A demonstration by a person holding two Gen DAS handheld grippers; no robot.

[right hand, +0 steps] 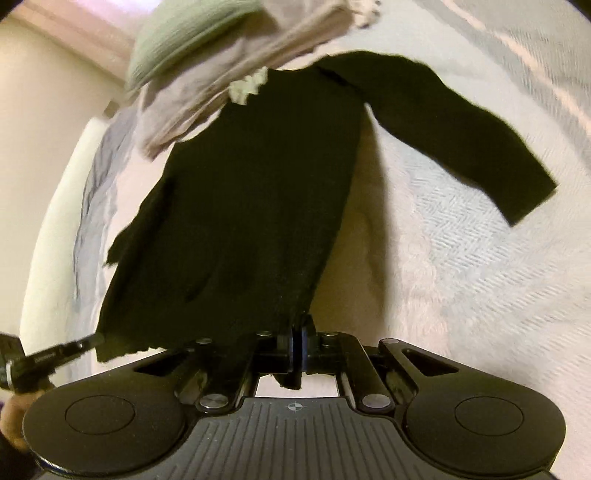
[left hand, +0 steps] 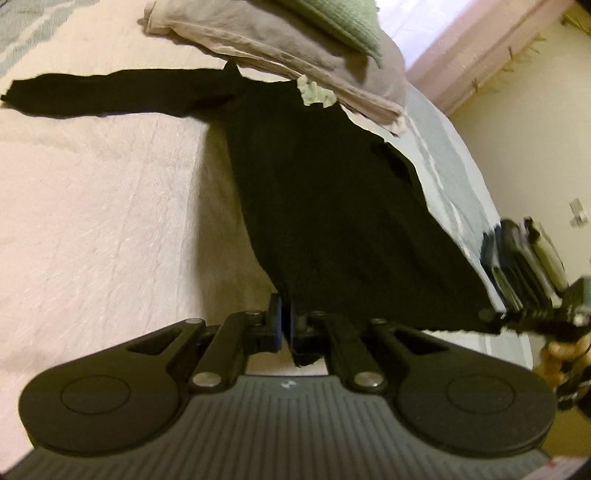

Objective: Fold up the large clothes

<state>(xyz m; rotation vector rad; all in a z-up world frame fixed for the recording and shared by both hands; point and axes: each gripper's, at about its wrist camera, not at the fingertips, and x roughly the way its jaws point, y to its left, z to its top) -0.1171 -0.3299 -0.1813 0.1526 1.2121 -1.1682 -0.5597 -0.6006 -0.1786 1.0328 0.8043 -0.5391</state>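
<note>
A plain black long-sleeved garment (left hand: 325,206) stretches across a pale pink bedspread (left hand: 92,206) woven in a herringbone texture. Above it sits a pile of greyish-beige fabric (left hand: 266,40) topped by a mint-green ribbed knit (left hand: 343,18). A light blue sheet (left hand: 443,155) runs along the bed's edge. Both grippers are matte black, their fingers (right hand: 286,347) lined with blue pads. The wall (left hand: 524,155) is cream.

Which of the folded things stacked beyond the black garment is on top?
The green knitted piece tops the stack; the greyish-beige folded cloth lies beneath it.
</note>
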